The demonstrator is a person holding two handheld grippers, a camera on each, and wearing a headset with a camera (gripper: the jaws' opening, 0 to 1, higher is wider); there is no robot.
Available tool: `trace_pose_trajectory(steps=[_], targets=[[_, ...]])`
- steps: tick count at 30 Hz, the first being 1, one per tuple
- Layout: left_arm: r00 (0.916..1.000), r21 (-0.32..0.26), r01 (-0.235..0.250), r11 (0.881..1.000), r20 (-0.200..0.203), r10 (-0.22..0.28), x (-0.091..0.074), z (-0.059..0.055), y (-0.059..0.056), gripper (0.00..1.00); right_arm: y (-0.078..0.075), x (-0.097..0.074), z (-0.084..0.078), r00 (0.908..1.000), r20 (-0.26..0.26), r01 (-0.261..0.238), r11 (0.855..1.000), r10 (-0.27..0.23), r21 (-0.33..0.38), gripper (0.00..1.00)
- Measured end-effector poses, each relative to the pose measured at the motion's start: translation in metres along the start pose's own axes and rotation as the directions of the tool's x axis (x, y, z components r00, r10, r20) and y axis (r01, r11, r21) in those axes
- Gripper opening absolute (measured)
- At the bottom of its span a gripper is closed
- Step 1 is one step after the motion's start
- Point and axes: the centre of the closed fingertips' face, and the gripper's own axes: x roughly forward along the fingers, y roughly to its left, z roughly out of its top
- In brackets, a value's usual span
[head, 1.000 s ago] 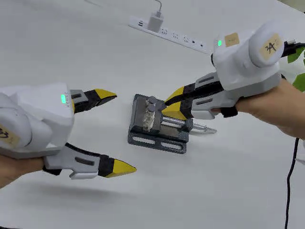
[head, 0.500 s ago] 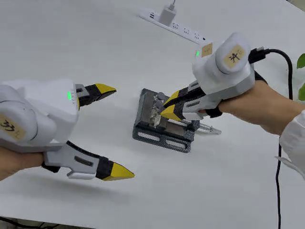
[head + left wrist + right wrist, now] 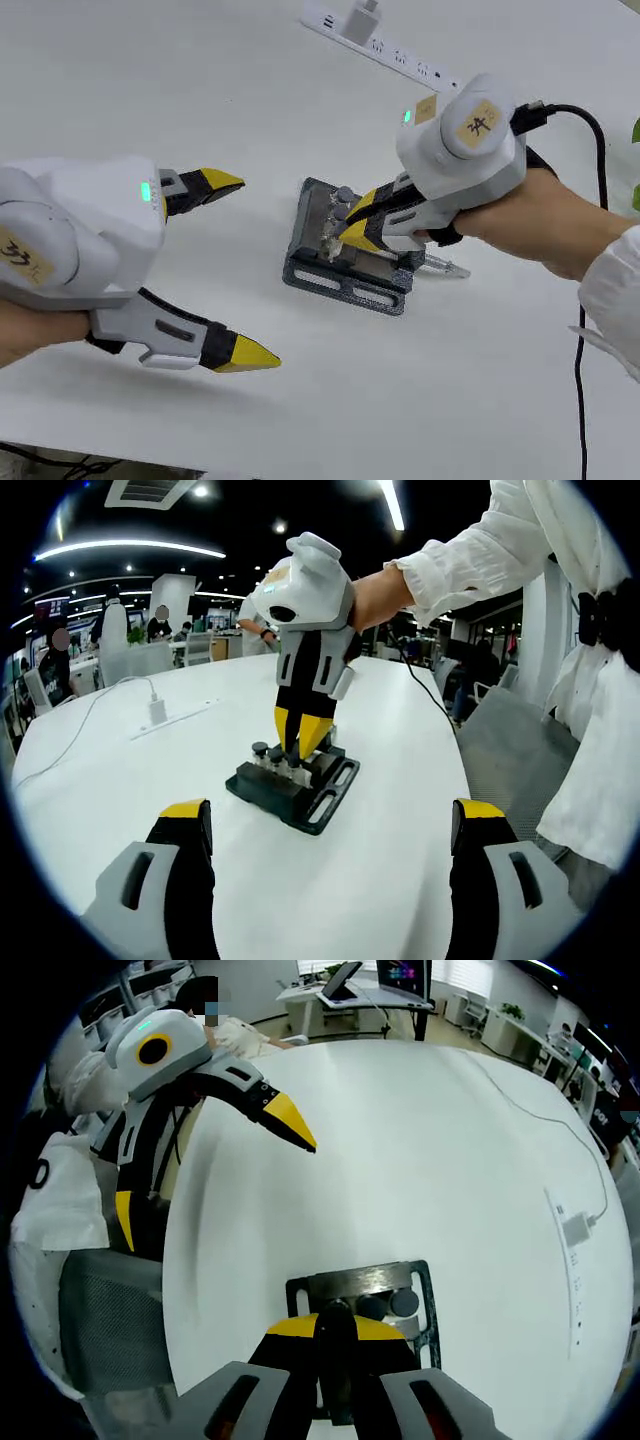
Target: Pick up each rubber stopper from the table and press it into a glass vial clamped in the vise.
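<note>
A dark metal vise (image 3: 345, 285) stands mid-table and clamps a row of glass vials. Two vials wear grey rubber stoppers (image 3: 343, 196); from the right gripper view they are the stoppers (image 3: 388, 1305) just right of my jaws. My right gripper (image 3: 348, 225) points down over the row, shut on a dark rubber stopper (image 3: 335, 1309) at the mouth of the near vial. The left gripper view has this gripper (image 3: 298, 745) standing upright on the vise (image 3: 300, 800). My left gripper (image 3: 240, 268) hovers to the left of the vise, open and holding nothing.
A white power strip (image 3: 385, 45) with a plugged-in charger lies at the table's far edge. A black cable (image 3: 580, 350) runs down the right side. The vise's screw handle (image 3: 445, 267) sticks out to the right. Bare white tabletop surrounds the vise.
My right gripper has drawn its jaws closer together and settled lower over the vials. The left gripper has stayed open in about the same place. The head camera has shifted.
</note>
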Motion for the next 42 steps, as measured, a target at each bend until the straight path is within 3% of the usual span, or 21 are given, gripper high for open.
trace_pose_trajectory(steps=[17,31,36,38,42], targets=[[0.9999,-0.003,0.005,1.0,0.01,-0.005,0.0,0.0,-0.001,0.97,0.001,0.002,0.0,0.9988,-0.042,0.023,0.998,-0.025,-0.062,0.05],[0.9997,-0.005,0.014,1.0,0.018,-0.014,0.004,0.003,0.0,0.94,0.008,0.002,0.004,0.9973,-0.06,0.039,0.998,-0.042,-0.041,0.04],[0.9996,-0.005,0.015,1.0,0.022,-0.015,0.006,0.004,0.001,0.93,0.01,0.003,0.006,0.9943,-0.087,0.057,0.997,-0.061,-0.047,0.04],[0.9996,-0.005,0.018,1.0,0.02,-0.017,0.007,0.004,0.0,0.93,0.01,0.002,0.005,0.9911,-0.108,0.067,0.992,-0.078,-0.108,0.04],[0.9995,0.002,0.026,1.0,0.015,-0.026,0.008,0.006,-0.002,0.93,0.005,0.0,0.002,0.9921,-0.105,0.057,0.993,-0.068,-0.102,0.06]])
